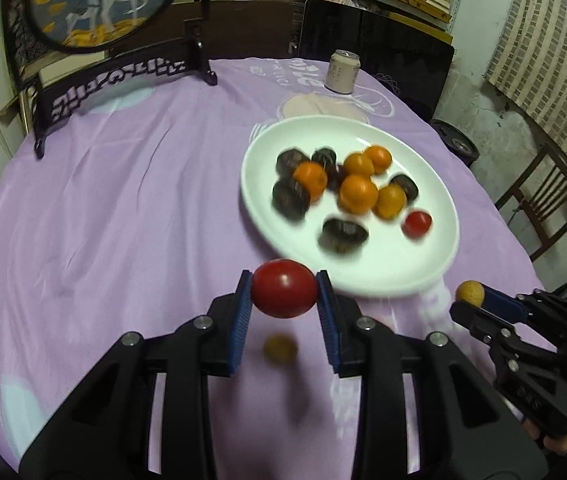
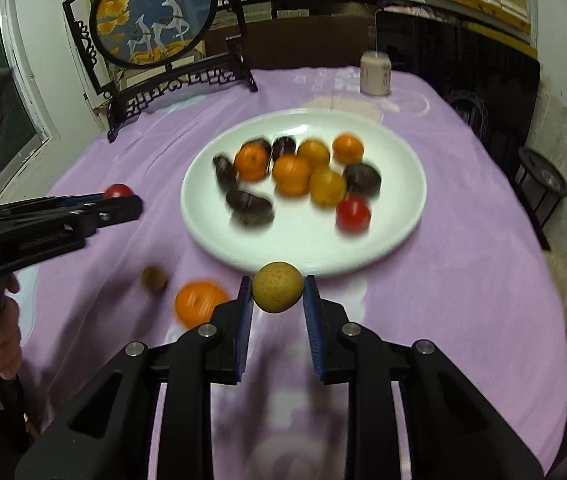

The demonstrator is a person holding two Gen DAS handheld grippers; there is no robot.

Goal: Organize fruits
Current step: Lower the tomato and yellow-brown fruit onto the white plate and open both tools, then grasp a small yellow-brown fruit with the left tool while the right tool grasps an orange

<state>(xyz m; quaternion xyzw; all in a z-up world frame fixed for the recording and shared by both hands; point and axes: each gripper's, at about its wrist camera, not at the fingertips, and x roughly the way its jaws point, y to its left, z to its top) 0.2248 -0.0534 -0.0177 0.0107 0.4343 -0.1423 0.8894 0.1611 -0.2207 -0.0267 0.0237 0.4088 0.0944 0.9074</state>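
Left tongs (image 1: 284, 295), nearest in the left wrist view, are clamping a red tomato (image 1: 284, 294) between their blue pads (image 1: 243, 312), holding it above the purple tablecloth (image 1: 123, 200) at about 6 o'clock from the white plate (image 1: 435, 216). A small brownish fruit (image 1: 280, 349), blurred, is lying on the cloth under the tongs.

Right tongs (image 2: 278, 295), nearest in the right wrist view, are gripping a small yellow-brown round fruit (image 2: 278, 287), possibly a longan, just short of the plate's near rim. A loose orange (image 2: 200, 303) is lying on the cloth at about 9 o'clock from these tongs, with the small brownish fruit beyond it toward 10 o'clock.

The plate, mid-table (image 1: 83, 260), is carrying a cluster of oranges (image 2: 291, 174), several dark purple-brown fruits (image 2: 249, 206) too blurred to name, and one red tomato (image 2: 353, 213) lying at about 4 o'clock on the plate.

Farther back, a pale drink can (image 2: 375, 73) is standing upright at about 1 o'clock from the plate. A round deer-painted screen in a black carved stand (image 2: 155, 12) is standing at about 10 o'clock, at the table's far edge.
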